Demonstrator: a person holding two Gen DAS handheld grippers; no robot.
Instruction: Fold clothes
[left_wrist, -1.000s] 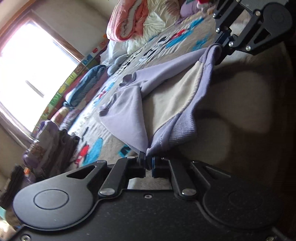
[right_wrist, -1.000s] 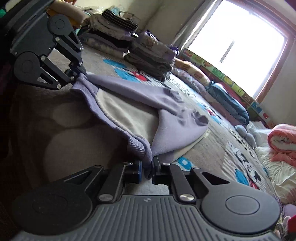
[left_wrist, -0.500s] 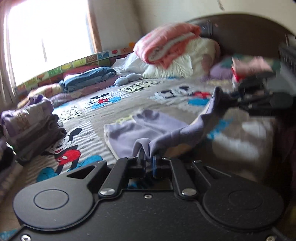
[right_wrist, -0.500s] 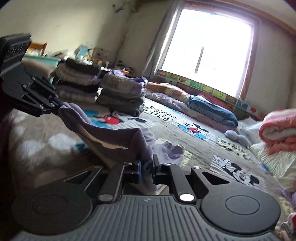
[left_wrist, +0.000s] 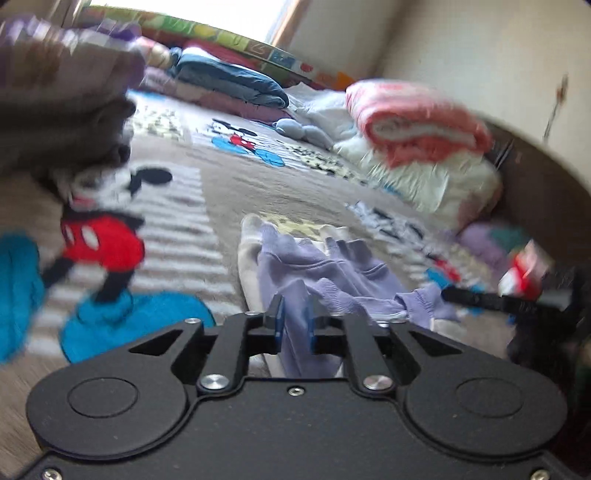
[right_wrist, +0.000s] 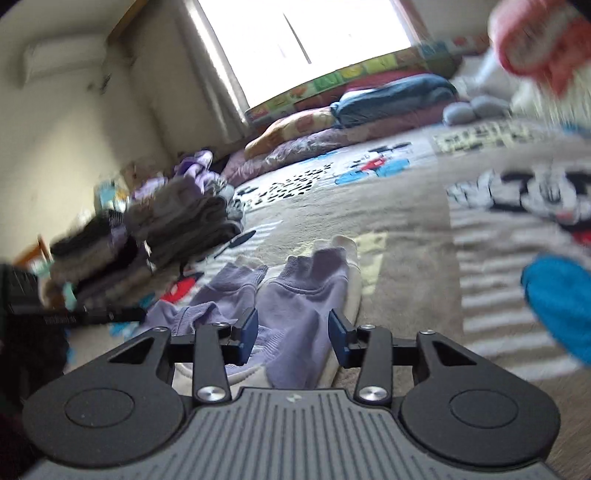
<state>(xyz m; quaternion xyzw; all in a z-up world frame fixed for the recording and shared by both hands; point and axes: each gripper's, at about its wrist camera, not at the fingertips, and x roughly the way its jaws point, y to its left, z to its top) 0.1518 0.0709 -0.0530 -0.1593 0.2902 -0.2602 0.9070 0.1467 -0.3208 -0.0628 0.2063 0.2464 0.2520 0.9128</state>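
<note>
1. Left tongs (left_wrist: 294, 322): were opening, blue pads a little apart, purple cloth showing in the gap but not pinched.
2. Right tongs (right_wrist: 293, 333): were opening too, standing wider than the left pair, pads clear of the cloth between and beneath them.
3. Purple sweatshirt (left_wrist: 332, 269) (right_wrist: 299, 295): lay released and crumpled on the bed cover (left_wrist: 221, 184), directly ahead of and under both tongs, its cream lining showing along the far and outer edges.
4. Seen from the left tongs: had a ribbed purple cuff trailing off to their right, touching or just short of the black finger of the right tongs; could not tell which through the blur.
5. Seen from the right tongs: had the dark finger of the left tongs reaching in from their left, its tip at the purple hem.
6. Stack of folded clothes (right_wrist: 177, 221): sat on the bed to the left of and beyond both tongs, well apart from the sweatshirt.
7. Pink rolled blanket (left_wrist: 417, 122): rested on white bedding (left_wrist: 424, 184), far ahead and to the right of the left tongs.
8. Blue folded quilt (left_wrist: 229, 81): lay far ahead, below the window (right_wrist: 295, 37).
</note>
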